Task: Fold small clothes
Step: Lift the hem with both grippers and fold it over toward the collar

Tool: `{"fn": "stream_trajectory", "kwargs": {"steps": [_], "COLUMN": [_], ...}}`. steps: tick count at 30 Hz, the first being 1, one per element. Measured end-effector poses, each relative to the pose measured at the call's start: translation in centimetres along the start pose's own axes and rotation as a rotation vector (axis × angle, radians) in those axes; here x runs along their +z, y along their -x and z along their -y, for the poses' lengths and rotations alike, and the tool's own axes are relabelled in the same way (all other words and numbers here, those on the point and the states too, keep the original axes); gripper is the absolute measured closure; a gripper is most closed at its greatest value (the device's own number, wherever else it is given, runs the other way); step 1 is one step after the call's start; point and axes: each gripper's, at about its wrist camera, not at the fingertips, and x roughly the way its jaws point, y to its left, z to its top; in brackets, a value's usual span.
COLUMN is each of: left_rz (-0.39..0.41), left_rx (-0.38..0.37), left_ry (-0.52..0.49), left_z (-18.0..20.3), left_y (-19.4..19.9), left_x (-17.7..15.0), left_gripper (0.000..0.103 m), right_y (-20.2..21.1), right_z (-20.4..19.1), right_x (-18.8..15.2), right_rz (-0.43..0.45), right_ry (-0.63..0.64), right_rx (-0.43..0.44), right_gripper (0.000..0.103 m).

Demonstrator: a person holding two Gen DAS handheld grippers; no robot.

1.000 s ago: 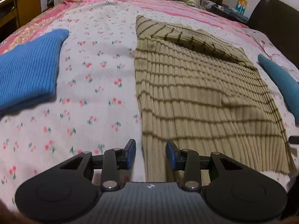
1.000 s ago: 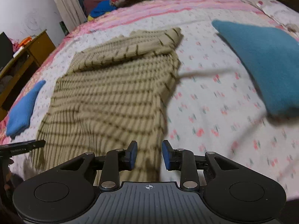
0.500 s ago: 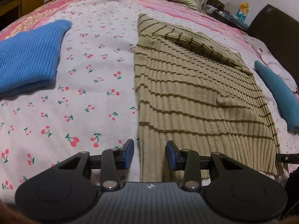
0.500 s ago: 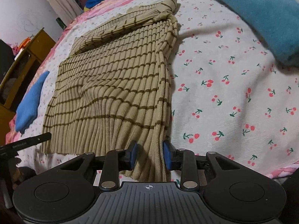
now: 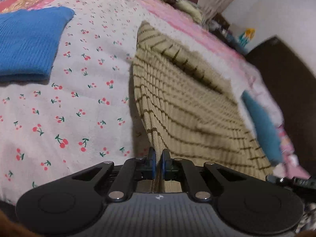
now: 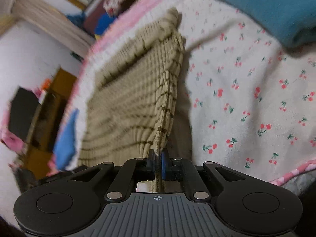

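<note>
A tan ribbed sweater with dark brown stripes (image 5: 189, 106) lies spread on a cherry-print bedsheet (image 5: 65, 106). My left gripper (image 5: 158, 159) is shut on the sweater's near left hem corner, and the fabric rises off the bed from there. In the right wrist view the same sweater (image 6: 134, 90) is pinched at its near right hem corner by my right gripper (image 6: 157, 158), which is shut on it. The hem between both corners is lifted and pulled taut. The far sleeve stays folded across the top of the sweater.
A folded blue knit (image 5: 25, 47) lies on the bed to the left. A folded teal garment (image 6: 264, 6) lies to the right. A dark headboard (image 5: 286, 90) stands at the far right, a wooden cabinet (image 6: 49, 106) at the left of the bed.
Both grippers closed onto the sweater's near hem corners, having stood open around them before. Both hands have rolled and shifted, and the near hem has lifted off the sheet.
</note>
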Motion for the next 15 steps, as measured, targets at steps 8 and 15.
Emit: {"fn": "stream_trajectory", "kwargs": {"steps": [8, 15], "left_rz": [0.038, -0.049], "left_rx": [-0.001, 0.119], "left_ry": [0.053, 0.015], "left_z": [-0.9, -2.4], "left_y": [0.8, -2.0], "left_x": [0.9, -0.6], "left_gripper": [0.093, 0.09], "right_y": [2.8, -2.0], "right_z": [-0.2, 0.8], "right_x": [1.5, 1.2], "right_rz": [0.088, -0.065], "right_ry": [-0.008, 0.037], "right_rx": [0.008, -0.247], "right_gripper": [0.098, 0.093]}}
